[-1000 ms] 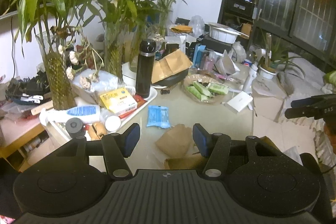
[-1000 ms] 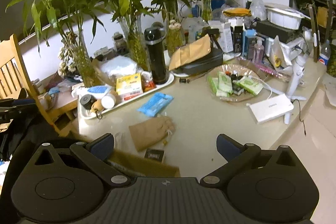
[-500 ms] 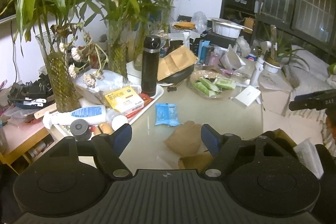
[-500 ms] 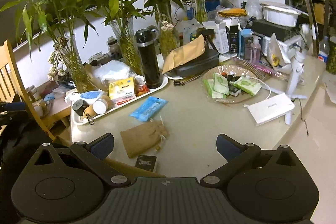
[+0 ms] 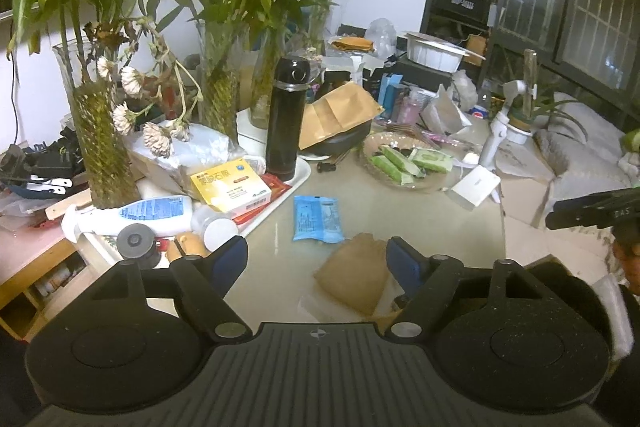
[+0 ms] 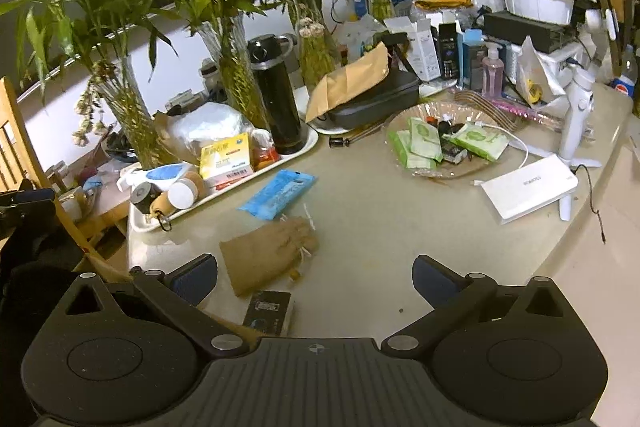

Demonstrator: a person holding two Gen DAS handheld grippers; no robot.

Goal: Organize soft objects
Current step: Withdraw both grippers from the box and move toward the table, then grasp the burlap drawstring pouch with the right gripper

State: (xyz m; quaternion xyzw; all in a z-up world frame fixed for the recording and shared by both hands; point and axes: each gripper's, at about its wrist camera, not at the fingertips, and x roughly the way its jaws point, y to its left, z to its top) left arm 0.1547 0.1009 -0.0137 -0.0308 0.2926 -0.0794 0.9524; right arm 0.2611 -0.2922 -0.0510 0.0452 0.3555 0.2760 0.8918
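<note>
Now the left gripper [image 5: 316, 259] is opening, its jaws wider than a second ago and empty, and it has dropped closer to the small tan drawstring cloth pouch [image 5: 354, 277], which lies flat near the front edge of the pale glossy table [image 5: 400, 211]. The right gripper [image 6: 314, 277] hangs spread and empty, lower too. Judging by this, a grasp on the pouch is being lined up; the blue plastic wipes packet [image 5: 317, 219] lies just beyond it.

Home living rm: cluttered table [image 6: 400, 227] w/ bamboo vases [image 5: 100, 131], thermos [image 5: 286, 115].
</note>
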